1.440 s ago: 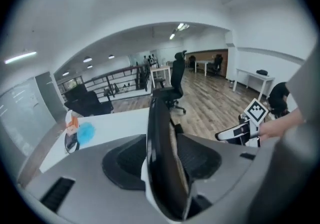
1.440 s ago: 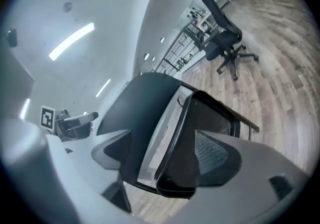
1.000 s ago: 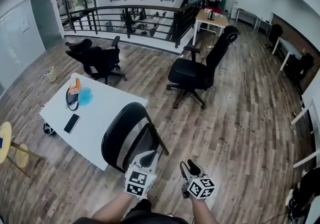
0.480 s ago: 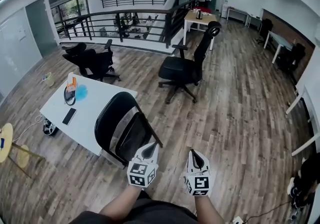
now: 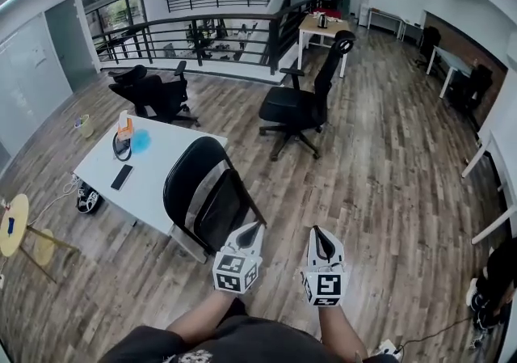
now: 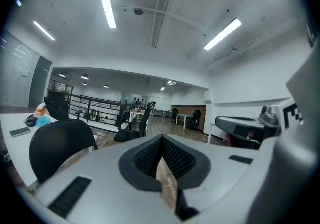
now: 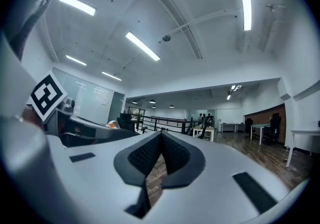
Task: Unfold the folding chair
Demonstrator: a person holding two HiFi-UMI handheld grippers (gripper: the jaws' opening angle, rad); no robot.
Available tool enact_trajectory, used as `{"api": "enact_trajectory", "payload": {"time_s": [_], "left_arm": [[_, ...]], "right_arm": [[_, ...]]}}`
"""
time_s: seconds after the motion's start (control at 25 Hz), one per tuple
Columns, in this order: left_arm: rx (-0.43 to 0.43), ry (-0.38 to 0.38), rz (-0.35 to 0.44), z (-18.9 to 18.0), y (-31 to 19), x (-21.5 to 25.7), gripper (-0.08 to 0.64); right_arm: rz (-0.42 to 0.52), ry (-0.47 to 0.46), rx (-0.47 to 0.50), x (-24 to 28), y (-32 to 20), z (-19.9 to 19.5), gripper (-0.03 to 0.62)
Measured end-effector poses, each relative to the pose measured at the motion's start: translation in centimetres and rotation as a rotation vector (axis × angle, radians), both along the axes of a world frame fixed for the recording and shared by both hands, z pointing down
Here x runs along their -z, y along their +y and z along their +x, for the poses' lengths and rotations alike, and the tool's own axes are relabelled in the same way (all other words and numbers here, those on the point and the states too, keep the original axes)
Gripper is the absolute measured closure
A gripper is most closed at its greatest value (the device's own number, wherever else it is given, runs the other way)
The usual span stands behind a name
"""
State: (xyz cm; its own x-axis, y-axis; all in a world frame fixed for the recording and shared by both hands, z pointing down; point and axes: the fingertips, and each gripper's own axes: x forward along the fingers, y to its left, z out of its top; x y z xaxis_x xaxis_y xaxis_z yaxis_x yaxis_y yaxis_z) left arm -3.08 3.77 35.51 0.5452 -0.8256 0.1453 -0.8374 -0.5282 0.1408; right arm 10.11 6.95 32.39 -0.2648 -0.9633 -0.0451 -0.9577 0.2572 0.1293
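Holding both tools low in front of the body, the person has the left gripper (image 5: pixel 250 232) and the right gripper (image 5: pixel 321 237) side by side, near each other but apart, both pointing roughly level across the room. Left gripper view: jaws together, nothing between the pads, only floor showing through the notch. Right gripper view: same, jaws closed and empty. The folding chair (image 5: pixel 206 196), black with a rounded backrest, stands on the wood floor (image 5: pixel 380 183) just ahead and left of the left gripper. That gripper's tip is just beside the seat's near corner, probably not touching, but the head view is too steep to be sure. The seat looks angled out from the backrest. The chair's far side sits right against the near edge of the white table (image 5: pixel 161 192), which carries a dark phone (image 5: pixel 122 177) and a blue item (image 5: pixel 140 141). A black office chair (image 5: pixel 300 107) stands well beyond, another one (image 5: pixel 153 93) behind the table, and a dark railing (image 5: pixel 202 30) runs across the back.
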Motion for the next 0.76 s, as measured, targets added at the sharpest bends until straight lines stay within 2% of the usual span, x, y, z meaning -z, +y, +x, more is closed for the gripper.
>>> {"api": "enact_trajectory", "payload": {"time_s": [0.24, 0.44, 0.76], "left_arm": [[-0.030, -0.039, 0.002, 0.6, 2.5, -1.0, 0.555], [-0.013, -0.044, -0.015, -0.1, 4.6, -2.3, 0.555], [-0.014, -0.016, 0.024, -0.5, 3.1, -0.9, 0.555]], "right_arm": [[-0.015, -0.008, -0.021, -1.5, 3.2, 0.1, 0.578], [-0.008, -0.007, -0.045, -2.2, 5.3, 0.8, 0.578], [0.110, 0.140, -0.003, 0.6, 5.0, -2.5, 0.578]]}}
